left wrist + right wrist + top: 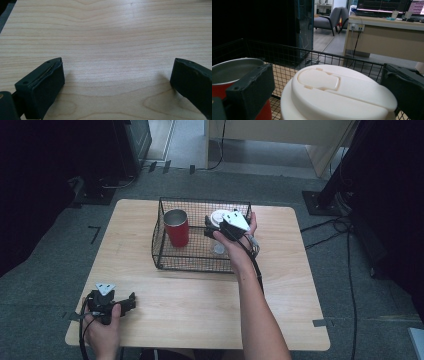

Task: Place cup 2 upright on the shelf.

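The right hand-held gripper (216,226) reaches into the wire basket (165,255), its jaws spread on either side of a white lidded cup (337,95). A red cup (176,227) stands just beyond its left jaw. The left hand-held gripper (131,301) rests spread on the wooden surface (200,310).
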Action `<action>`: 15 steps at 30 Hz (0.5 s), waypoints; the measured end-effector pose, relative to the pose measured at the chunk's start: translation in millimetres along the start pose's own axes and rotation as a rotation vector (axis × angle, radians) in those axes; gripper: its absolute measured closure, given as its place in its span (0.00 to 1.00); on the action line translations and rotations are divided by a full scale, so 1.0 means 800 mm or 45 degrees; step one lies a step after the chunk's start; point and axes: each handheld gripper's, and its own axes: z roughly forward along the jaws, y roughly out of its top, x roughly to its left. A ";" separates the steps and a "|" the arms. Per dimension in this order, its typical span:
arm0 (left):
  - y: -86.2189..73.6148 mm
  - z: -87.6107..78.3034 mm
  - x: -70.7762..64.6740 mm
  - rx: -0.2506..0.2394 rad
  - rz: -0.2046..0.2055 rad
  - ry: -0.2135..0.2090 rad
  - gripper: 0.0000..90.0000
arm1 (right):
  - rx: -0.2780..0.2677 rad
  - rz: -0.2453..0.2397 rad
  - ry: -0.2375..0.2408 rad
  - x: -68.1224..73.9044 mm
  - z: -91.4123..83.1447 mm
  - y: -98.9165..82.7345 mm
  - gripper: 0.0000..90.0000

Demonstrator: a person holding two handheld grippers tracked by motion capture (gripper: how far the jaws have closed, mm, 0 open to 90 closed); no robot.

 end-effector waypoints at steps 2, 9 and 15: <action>0.000 0.000 0.000 0.000 0.000 0.000 0.00 | -0.003 0.001 0.001 -0.001 -0.002 0.002 0.00; 0.000 0.000 0.000 -0.001 -0.001 0.001 0.00 | -0.038 0.004 -0.010 -0.007 -0.014 0.014 0.00; 0.000 0.000 0.000 0.000 0.000 0.000 0.00 | -0.083 0.021 0.017 -0.007 -0.031 0.025 0.00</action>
